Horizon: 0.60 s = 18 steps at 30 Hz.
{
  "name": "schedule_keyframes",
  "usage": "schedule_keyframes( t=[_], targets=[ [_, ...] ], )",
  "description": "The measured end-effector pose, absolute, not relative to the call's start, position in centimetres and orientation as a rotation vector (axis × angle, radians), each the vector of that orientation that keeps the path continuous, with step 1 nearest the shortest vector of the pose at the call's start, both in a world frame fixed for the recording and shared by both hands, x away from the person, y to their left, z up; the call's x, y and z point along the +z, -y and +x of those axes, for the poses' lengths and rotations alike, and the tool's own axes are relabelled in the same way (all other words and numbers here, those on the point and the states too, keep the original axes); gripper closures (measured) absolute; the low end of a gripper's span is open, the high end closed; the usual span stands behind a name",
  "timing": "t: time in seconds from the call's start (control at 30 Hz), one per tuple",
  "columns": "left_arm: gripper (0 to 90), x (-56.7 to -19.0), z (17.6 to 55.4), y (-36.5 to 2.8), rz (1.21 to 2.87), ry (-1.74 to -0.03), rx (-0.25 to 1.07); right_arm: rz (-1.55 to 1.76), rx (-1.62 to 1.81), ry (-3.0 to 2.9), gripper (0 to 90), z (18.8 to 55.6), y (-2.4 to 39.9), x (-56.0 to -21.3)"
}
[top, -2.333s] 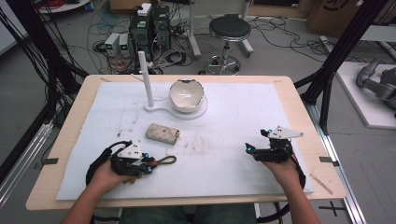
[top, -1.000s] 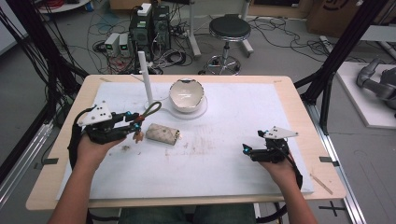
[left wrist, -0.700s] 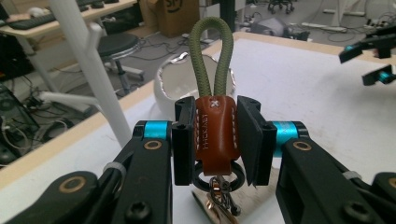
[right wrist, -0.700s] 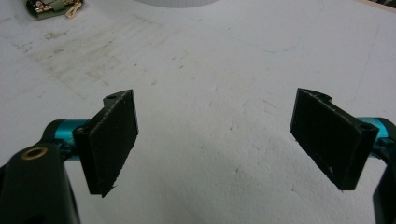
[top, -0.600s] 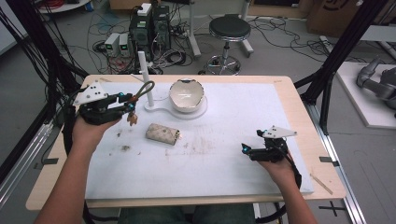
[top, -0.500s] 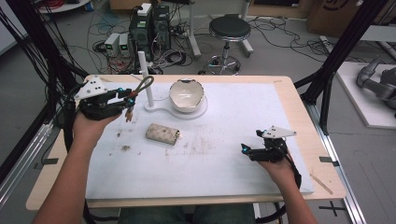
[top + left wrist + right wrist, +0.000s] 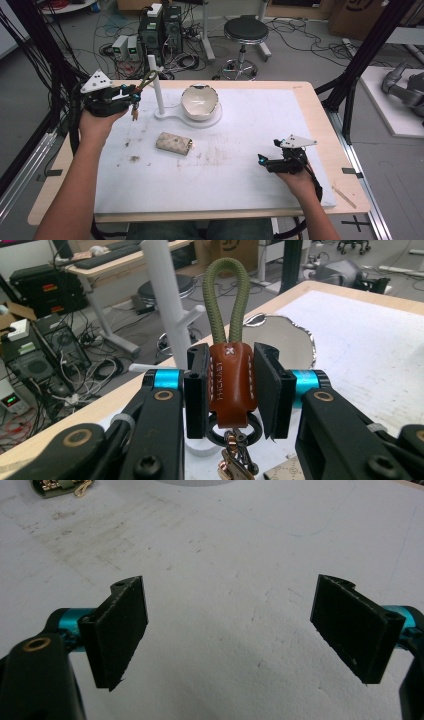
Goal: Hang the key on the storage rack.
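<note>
- One left gripper is raised over the table's far-left corner; its jaws are clamped on one brown leather key fob, whose single green cord loop points toward the one white peg stand; a ring and small keys dangle beneath.
- One cracked white bowl sits on the stand's base; one small patterned pouch lies on the white mat nearer the person.
- One right gripper rests low on the mat at right; jaws spread wide, holding nothing.
</note>
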<state>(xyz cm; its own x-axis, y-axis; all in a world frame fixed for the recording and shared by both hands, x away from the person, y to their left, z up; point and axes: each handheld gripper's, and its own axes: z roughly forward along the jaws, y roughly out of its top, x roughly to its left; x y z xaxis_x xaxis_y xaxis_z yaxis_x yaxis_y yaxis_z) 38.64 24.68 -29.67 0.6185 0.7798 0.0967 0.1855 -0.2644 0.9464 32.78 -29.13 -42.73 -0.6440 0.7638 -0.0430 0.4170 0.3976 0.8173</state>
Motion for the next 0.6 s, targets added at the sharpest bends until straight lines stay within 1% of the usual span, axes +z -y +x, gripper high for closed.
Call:
schedule_keyframes(
  t=[0.6],
  targets=[
    [68.1,-31.0,40.5,-24.8,1.816,-0.869,0.707,1.019,1.135,-2.255,15.3,32.8,29.2,-42.8]
  ],
)
